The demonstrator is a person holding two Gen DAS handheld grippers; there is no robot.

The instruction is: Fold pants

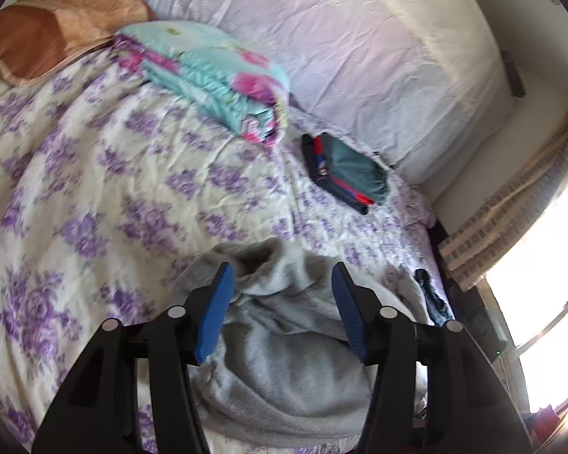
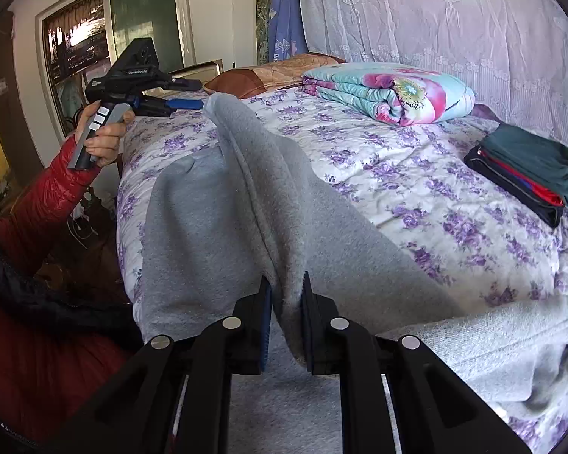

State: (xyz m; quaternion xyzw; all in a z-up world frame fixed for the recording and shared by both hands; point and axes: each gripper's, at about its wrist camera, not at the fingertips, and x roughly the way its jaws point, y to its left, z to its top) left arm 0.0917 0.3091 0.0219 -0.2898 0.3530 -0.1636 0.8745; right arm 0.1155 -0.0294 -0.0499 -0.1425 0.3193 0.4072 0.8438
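Floral bed [image 2: 416,189]: folded quilt [image 2: 390,92], clothes stack [image 2: 530,168].

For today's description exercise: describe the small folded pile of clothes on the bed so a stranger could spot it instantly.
Start at the bed with the purple-flowered sheet. Past the rolled floral quilt, near the lace-draped wall, lies the folded pile. It is small, flat and dark: teal on top with red and navy edges, unlike the big pastel quilt or the grey pants.

The left gripper [image 1: 282,270] has its blue pads spread apart above the grey pants [image 1: 284,359], gripping nothing. The right gripper [image 2: 287,283] pinches a fold of those pants. A hand [image 2: 104,134] in a red sleeve [image 2: 53,193] holds the left gripper's handle beyond the pants' far end.
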